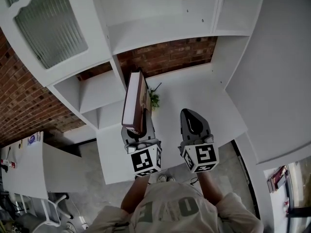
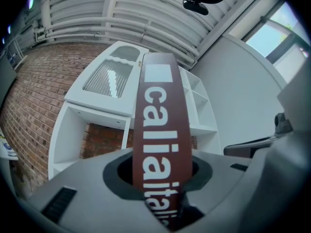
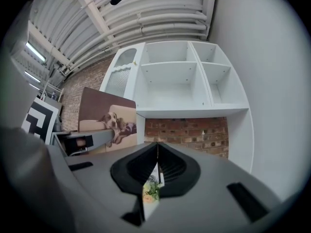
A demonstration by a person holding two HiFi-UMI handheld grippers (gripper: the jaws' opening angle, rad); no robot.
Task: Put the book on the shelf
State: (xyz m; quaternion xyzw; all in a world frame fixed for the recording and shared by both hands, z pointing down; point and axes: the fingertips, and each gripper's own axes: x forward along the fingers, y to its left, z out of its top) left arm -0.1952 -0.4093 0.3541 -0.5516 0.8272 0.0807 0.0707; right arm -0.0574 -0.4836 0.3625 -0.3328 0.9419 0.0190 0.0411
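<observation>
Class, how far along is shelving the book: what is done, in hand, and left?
Done: the book is picked up, clamped upright in the left tool. In hand: it is held in front of the white shelf. Left: setting it into a compartment and letting go. The right tool is shut and empty.
</observation>
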